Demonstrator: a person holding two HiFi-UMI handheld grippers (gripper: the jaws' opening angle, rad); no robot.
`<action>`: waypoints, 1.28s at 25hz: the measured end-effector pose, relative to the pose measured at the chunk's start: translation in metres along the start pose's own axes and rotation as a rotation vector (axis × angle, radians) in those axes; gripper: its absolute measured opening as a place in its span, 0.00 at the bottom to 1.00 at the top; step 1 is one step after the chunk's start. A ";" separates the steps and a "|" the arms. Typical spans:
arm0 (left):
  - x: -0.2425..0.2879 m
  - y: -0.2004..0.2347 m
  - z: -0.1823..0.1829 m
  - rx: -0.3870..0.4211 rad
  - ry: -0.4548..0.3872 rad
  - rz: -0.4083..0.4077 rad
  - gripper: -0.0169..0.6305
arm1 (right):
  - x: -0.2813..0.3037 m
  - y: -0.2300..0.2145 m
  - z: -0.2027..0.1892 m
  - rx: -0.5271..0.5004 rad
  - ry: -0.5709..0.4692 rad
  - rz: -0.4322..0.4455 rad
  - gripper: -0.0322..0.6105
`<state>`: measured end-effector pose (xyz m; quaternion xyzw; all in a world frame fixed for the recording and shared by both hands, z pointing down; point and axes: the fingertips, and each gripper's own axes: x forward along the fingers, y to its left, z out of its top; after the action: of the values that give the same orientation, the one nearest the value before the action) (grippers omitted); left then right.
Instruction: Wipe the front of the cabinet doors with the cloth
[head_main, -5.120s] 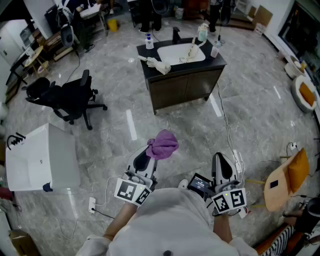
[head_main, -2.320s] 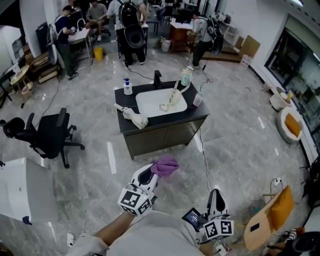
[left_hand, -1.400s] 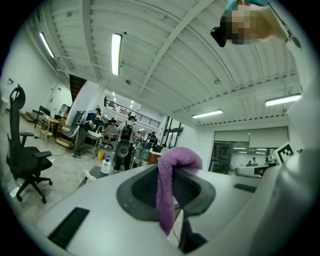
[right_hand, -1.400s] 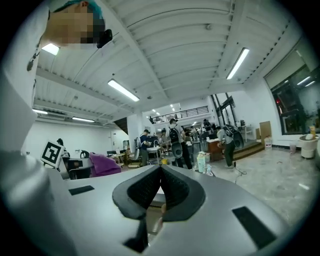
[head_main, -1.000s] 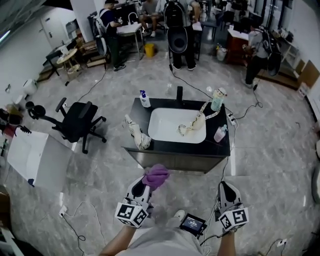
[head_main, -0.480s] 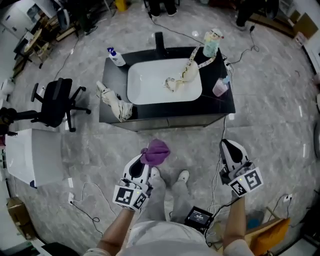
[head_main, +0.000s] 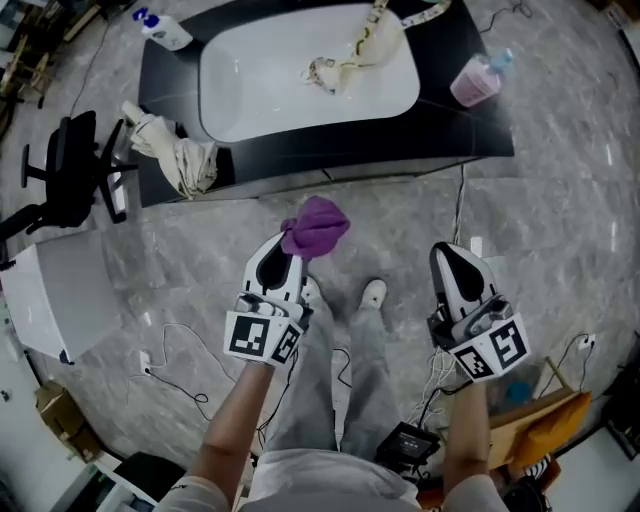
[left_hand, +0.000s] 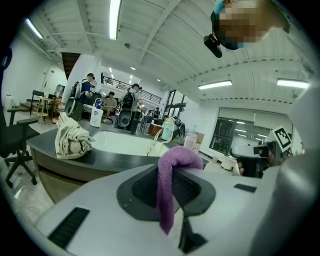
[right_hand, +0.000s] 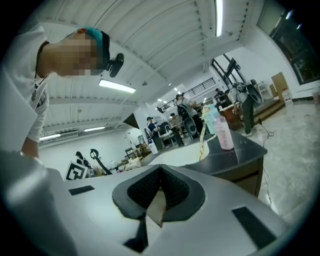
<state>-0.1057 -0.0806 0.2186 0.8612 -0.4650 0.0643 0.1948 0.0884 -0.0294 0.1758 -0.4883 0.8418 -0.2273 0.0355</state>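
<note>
- As the person stands on the grey stone floor (head_main: 560, 200) looking steeply down, both forearms reach forward with a gripper in each hand, and pale shoes (head_main: 372, 293) show between them
- Left gripper (head_main: 287, 256) has its jaws clamped on the purple cloth (head_main: 315, 225); the cloth bunches over the tips, and one fold hangs down between the dark pads in the left gripper view
- Right gripper (head_main: 449, 256) is level with the left one and well apart from it, its jaws closed tip to tip with nothing caught in them
- Cloth hangs in the air just short of the counter's near edge, clear of the cabinet
- Cabinet front (right_hand: 248, 181) is a dark brown face under the black counter (head_main: 330, 150); from the head view it is only a thin strip, and I can't make out the door seams
- Crumpled beige rag (head_main: 182, 160) lies on the counter's left end, near the front edge
- White basin (head_main: 270, 80) sits sunk in the middle of the counter, with a pale cord-like strip (head_main: 345, 60) draped across its far right side
- Pink bottle (head_main: 476, 80) stands at the counter's right end, and a white pump bottle (head_main: 160, 27) at the far left corner
- Off to the left, a black office chair (head_main: 70, 180) and a white box (head_main: 55, 300) stand on the floor; farther back, in the left gripper view, people (left_hand: 110, 102) are gathered round desks
</note>
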 end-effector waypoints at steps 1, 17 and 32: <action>0.008 0.006 -0.013 0.003 0.012 0.003 0.11 | 0.005 0.000 -0.018 -0.002 0.025 0.006 0.09; 0.101 0.095 -0.138 -0.071 0.051 0.052 0.10 | 0.045 -0.009 -0.197 0.052 0.201 -0.018 0.09; 0.087 0.179 -0.137 -0.130 0.051 0.144 0.11 | 0.095 0.026 -0.214 0.046 0.241 0.005 0.09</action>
<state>-0.1951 -0.1821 0.4194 0.8092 -0.5238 0.0696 0.2568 -0.0423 -0.0241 0.3723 -0.4542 0.8358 -0.3036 -0.0540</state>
